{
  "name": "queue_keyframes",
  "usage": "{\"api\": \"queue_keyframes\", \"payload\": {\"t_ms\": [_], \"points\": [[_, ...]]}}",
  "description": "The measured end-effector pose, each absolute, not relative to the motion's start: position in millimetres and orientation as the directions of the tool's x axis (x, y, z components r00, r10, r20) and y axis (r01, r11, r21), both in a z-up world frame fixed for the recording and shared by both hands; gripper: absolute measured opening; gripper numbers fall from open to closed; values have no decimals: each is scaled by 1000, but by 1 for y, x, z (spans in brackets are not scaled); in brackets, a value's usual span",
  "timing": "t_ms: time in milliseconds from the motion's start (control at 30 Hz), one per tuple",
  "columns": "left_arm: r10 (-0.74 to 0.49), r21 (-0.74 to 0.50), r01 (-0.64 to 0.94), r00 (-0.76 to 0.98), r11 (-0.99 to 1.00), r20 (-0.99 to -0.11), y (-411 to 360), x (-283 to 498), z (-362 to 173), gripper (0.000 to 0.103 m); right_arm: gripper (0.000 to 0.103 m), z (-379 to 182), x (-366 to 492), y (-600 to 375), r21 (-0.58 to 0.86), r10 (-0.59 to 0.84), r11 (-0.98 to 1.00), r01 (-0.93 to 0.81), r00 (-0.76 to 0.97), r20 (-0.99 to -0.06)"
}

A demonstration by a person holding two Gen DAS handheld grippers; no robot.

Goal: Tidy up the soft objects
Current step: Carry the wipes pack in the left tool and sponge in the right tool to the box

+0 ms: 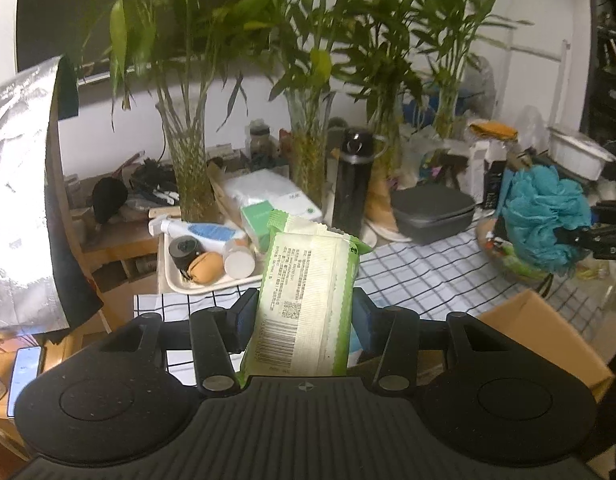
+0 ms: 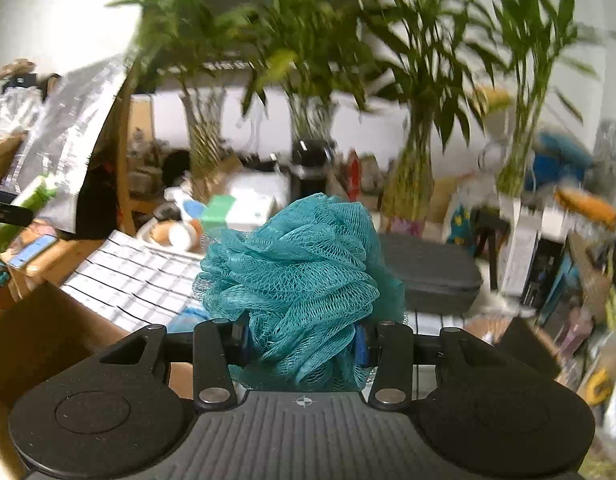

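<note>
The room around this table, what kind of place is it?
Probably a lived-in home, not a workshop: bamboo plants in glass vases, a checked tablecloth, and a tray of toiletries crowd the cluttered table.

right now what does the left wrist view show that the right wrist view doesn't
Only the left wrist view shows the barcode side of the green wipes pack clamped in the left gripper, plus the black flask.

Only the right wrist view shows the right gripper squeezing the teal bath pouf up close.

Both show the pouf, the checked tablecloth, the grey case and the cardboard box.
</note>
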State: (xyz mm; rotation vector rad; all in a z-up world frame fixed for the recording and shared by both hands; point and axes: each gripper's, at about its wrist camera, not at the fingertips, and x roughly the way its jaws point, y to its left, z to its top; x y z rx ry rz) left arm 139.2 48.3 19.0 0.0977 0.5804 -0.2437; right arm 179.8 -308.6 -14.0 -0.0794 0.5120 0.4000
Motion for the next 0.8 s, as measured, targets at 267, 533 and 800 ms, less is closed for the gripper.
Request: {"api": "queue_keyframes", "payload": {"t_ms": [267,533,800], "points": [[-224,57,297,821,953,-526,34,95,38,48,48,23,131,-305,49,454,875,-482,782,-428],[-231,83,319,819,944,-526,23,72,41,48,48,30,91,-281,57,535,824,-563,742,-405],[-230,74,315,817,946,-529,17,60,41,48,76,14,78,-261,40,560,786,-616,684,-468]]}}
